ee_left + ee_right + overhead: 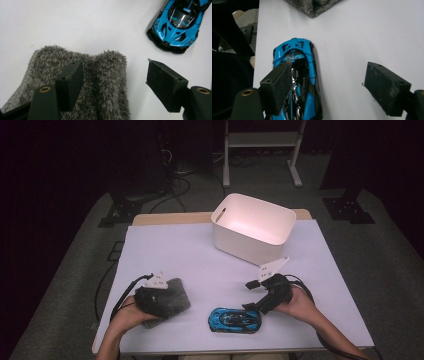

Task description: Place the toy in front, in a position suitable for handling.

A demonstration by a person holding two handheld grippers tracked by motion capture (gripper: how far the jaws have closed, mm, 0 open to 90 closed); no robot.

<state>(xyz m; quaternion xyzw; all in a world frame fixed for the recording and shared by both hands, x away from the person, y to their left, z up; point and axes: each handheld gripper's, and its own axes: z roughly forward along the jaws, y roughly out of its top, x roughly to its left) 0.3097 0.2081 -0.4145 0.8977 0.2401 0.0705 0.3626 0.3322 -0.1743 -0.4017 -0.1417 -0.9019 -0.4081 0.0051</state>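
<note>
Dark floor and black stands are seen around a white desk (200,260), with a white bin (252,227) set toward its far edge. At the left, the left gripper (156,295) is held low over a grey fuzzy cloth (175,300) that lies flat on the desk near the front edge. In the left gripper view its fingers (70,83) are seen spread apart, one pad above the cloth (100,80) and the other over bare desk just past the cloth's edge; nothing is clamped between them. Toward the middle of the front edge, a blue toy car (235,319) is seen resting on the desk, well apart from the cloth. At the right, the right gripper (255,295) is held tilted just above and beside the car. In the right gripper view its fingers (277,86) are seen standing wide, one pad over the car's roof (294,75), the other above bare desk, and nothing is gripped.
</note>
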